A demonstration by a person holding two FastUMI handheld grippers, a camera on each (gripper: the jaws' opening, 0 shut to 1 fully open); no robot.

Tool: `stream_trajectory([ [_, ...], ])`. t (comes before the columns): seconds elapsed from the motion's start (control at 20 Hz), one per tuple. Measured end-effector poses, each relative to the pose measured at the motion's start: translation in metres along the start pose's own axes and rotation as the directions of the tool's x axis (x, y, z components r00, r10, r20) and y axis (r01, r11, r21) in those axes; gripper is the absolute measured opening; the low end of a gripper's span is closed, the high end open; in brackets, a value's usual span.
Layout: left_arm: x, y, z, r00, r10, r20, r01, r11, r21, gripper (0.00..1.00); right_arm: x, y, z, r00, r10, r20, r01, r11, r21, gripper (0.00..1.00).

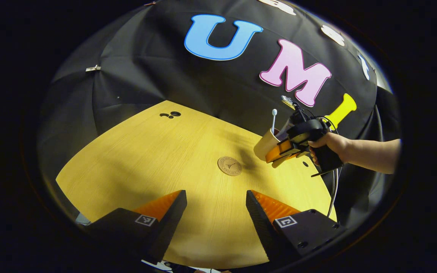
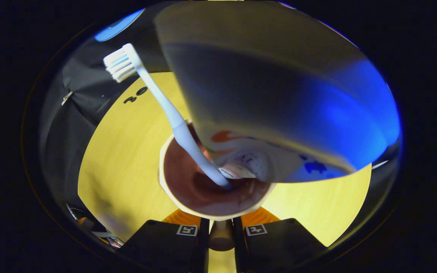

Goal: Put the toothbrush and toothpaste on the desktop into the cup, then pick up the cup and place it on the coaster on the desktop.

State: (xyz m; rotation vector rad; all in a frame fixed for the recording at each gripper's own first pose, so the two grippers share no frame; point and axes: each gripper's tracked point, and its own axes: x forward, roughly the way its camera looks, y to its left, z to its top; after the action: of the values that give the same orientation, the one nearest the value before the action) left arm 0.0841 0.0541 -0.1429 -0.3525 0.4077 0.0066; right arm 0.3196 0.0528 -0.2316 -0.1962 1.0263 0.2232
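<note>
No text reads clearly. The coaster [image 1: 229, 165] bears a round stamped emblem, its lettering too small to make out. The toothpaste [image 2: 279, 113] carries coloured print, blurred beyond reading. Square coded markers sit on the finger mounts in both views.

Right gripper [image 1: 279, 153] with cup [image 1: 264, 146] above desktop [image 1: 146, 159] — coaster [image 1: 229, 166] just beside, left gripper [image 1: 215, 212] spread.
</note>
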Motion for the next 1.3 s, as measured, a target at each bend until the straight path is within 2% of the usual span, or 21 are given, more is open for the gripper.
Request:
stream_trajectory([
  [0.4,-0.021,0.023,-0.016,0.999,0.05,-0.011,-0.05,0.998,-0.034,0.98,0.035,0.054,-0.007,0.998,0.041,-0.05,-0.046,0.993,-0.112,0.31],
  [0.75,-0.033,0.025,-0.022,0.998,0.058,-0.015,-0.059,0.998,-0.037,0.98,0.041,0.062,-0.018,0.996,0.007,-0.091,-0.021,0.988,-0.156,0.31],
  [0.8,-0.034,0.026,-0.025,0.998,0.059,-0.019,-0.06,0.998,-0.035,0.98,0.041,0.063,-0.019,0.995,0.007,-0.095,-0.021,0.989,-0.148,0.25],
  [0.85,-0.036,0.026,-0.027,0.998,0.059,-0.022,-0.059,0.998,-0.033,0.98,0.042,0.062,-0.02,0.995,0.007,-0.097,-0.02,0.99,-0.137,0.31],
  [0.95,-0.039,0.028,-0.031,0.998,0.062,-0.03,-0.063,0.997,-0.032,0.98,0.044,0.061,-0.022,0.995,-0.002,-0.103,-0.012,0.991,-0.13,0.31],
  [1.0,-0.04,0.029,-0.032,0.997,0.064,-0.032,-0.065,0.997,-0.032,0.98,0.046,0.061,-0.023,0.993,-0.003,-0.115,-0.011,0.992,-0.127,0.25],
  [1.05,-0.041,0.03,-0.033,0.997,0.066,-0.034,-0.067,0.997,-0.033,0.98,0.051,0.062,-0.026,0.992,-0.004,-0.125,-0.011,0.993,-0.121,0.26],
  [1.1,-0.042,0.03,-0.033,0.997,0.067,-0.034,-0.068,0.997,-0.034,0.98,0.051,0.062,-0.025,0.992,-0.004,-0.124,-0.01,0.993,-0.115,0.31],
  [1.3,-0.043,0.031,-0.032,0.997,0.07,-0.032,-0.071,0.997,-0.035,0.98,0.043,0.061,-0.022,0.995,0.007,-0.103,-0.019,0.993,-0.119,0.35],
])
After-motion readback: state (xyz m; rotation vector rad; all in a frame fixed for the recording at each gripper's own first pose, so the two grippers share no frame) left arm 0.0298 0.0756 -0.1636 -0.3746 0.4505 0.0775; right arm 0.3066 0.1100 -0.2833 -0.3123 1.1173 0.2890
